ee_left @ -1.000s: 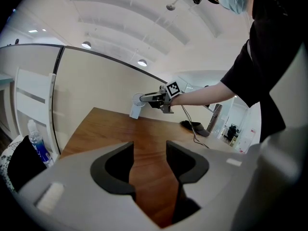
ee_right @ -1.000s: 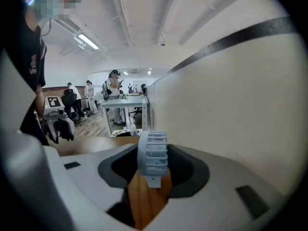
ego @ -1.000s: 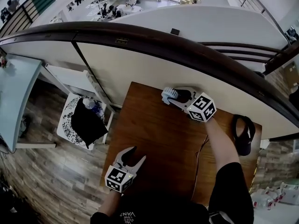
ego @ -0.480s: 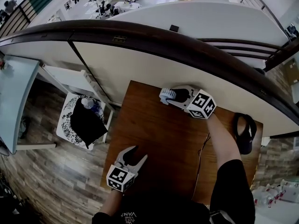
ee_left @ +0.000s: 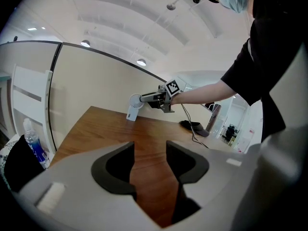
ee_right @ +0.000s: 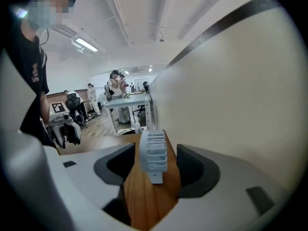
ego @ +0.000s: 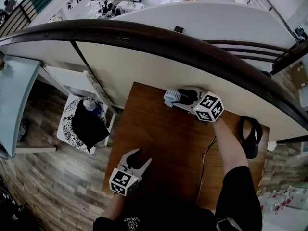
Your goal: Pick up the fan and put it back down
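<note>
The small white fan (ego: pixel 169 97) stands upright on the brown table (ego: pixel 163 143) near its far edge, close to the white partition. My right gripper (ego: pixel 177 99) is around it. In the right gripper view the fan (ee_right: pixel 152 148) sits between the jaws of the right gripper (ee_right: pixel 155 159) with a gap on each side. These jaws have just been opening and no pad presses on the fan. My left gripper (ego: pixel 142 157) hovers over the table's near left part, open and empty. The left gripper view shows its jaws (ee_left: pixel 150 153) apart, with the fan (ee_left: pixel 134 102) far ahead.
A curved white partition (ego: pixel 144 66) with a dark rail runs just behind the fan. A black headset (ego: pixel 250 136) lies at the table's right end, and a thin cable (ego: pixel 204 162) trails toward me. A chair with a black bag (ego: pixel 86 124) stands left of the table.
The right gripper's jaws have spread apart around the fan, which stays standing in the same spot. The left gripper has not moved.
</note>
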